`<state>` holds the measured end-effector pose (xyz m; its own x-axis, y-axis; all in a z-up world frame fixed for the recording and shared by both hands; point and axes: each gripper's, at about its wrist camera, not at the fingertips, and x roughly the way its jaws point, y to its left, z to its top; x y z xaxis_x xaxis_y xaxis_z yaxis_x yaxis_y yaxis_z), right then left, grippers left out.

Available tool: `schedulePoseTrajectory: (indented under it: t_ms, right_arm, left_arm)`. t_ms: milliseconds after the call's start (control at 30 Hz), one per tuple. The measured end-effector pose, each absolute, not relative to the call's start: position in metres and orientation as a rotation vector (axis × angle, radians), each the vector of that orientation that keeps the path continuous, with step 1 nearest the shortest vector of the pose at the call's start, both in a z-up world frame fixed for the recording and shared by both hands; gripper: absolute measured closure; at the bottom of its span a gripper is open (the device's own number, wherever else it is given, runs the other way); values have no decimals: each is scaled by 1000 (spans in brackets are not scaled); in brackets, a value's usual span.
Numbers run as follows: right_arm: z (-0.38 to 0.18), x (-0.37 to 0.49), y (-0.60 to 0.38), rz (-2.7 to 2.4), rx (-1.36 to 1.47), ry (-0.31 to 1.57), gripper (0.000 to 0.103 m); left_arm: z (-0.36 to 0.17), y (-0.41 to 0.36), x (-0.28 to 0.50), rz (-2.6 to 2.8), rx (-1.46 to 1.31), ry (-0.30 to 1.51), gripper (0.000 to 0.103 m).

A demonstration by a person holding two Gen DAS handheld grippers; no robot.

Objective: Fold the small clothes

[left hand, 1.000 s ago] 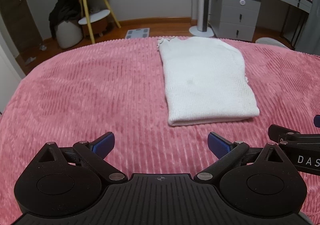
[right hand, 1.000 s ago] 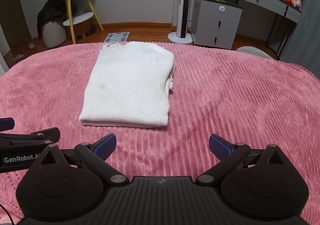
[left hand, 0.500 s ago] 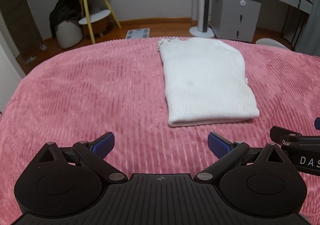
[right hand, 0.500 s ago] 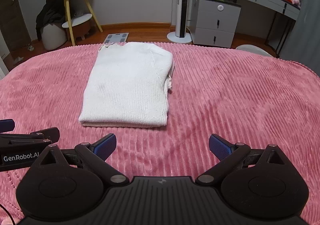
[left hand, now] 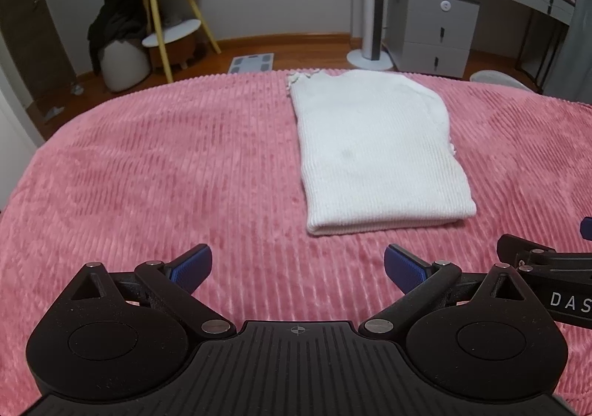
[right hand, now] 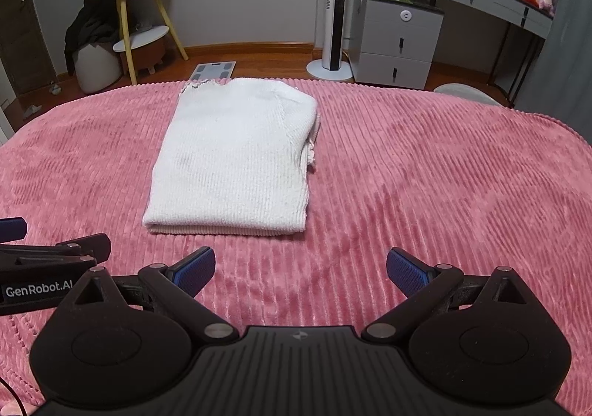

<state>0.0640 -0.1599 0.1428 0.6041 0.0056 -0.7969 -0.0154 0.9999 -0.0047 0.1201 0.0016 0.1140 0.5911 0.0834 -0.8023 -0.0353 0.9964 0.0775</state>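
We see the white knit garment (left hand: 377,153) lying folded into a neat rectangle on the pink bedspread (left hand: 166,164). Our left claw (left hand: 298,266) and right claw (right hand: 300,269) hover wide and empty nearby; at most one more fold seems left.

Beyond my jaws I see a pink ribbed blanket (right hand: 425,171). Past its far edge, dead ahead, stands a tower fan (right hand: 334,5); right of it a grey drawer unit (right hand: 397,40); far left a yellow-legged side table (right hand: 127,5), possibly holding flowers.
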Motion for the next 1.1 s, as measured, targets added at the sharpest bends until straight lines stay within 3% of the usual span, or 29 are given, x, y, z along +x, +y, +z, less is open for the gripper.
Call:
schedulePoseTrajectory:
  t_ms: [1100]
  right_arm:
    - [140, 62, -163, -2, 4, 920, 4]
  left_arm:
    - [118, -5, 122, 44, 67, 898, 1]
